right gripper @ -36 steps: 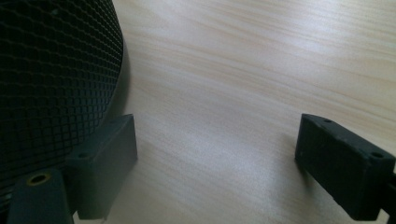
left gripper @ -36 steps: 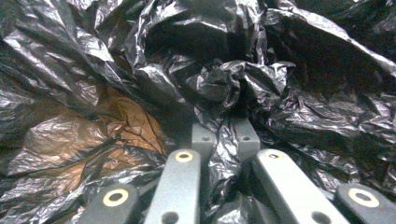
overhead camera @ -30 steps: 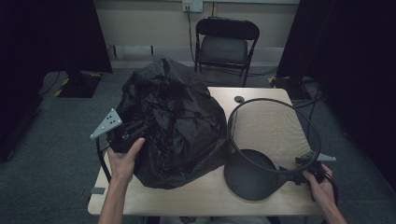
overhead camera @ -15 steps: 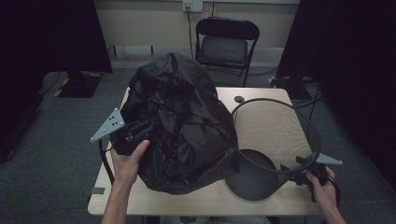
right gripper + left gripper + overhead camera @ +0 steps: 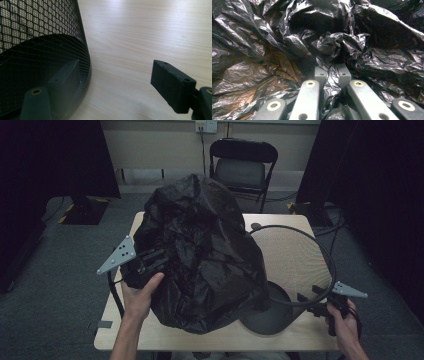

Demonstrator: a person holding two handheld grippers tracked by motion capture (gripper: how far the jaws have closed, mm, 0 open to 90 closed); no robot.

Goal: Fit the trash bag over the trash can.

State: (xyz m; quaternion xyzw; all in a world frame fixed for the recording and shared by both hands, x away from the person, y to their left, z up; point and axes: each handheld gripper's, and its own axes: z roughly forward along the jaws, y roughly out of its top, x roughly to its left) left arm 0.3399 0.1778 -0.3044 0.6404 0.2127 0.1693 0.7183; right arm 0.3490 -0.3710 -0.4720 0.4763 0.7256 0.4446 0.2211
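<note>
The work in hand looks like lining the mesh bin with the black bag. Nearest me, the right gripper [image 5: 320, 304] sits low at the table's [image 5: 300, 255] front right corner, its jaws apart and just now closing in. In the right gripper view one pad [image 5: 66, 75] stands inside the bin [image 5: 37, 50] wall and the other [image 5: 172, 82] well outside it, so the mesh lies between them but is not pinched yet. I'd judge that hand should close fully on the wall, low down, so the bin cannot slide or tip when the bag comes over.

Across from it, the left gripper [image 5: 150, 262] is clenched on a fold of the bag [image 5: 200, 255]; the left gripper view shows crumpled plastic [image 5: 332, 82] squeezed between its jaws. The bag billows up ahead of and above that gripper, a big puffed heap that hangs over the bin's near left rim [image 5: 295, 227].

To do this well, the left hand should lift the bag clear, find its mouth, and bring it over the rim rather than drag it sideways. One pinched fold may not open the mouth; a regrip on the hem could be needed.

Beyond the table stands a folding chair [image 5: 242, 167].
</note>
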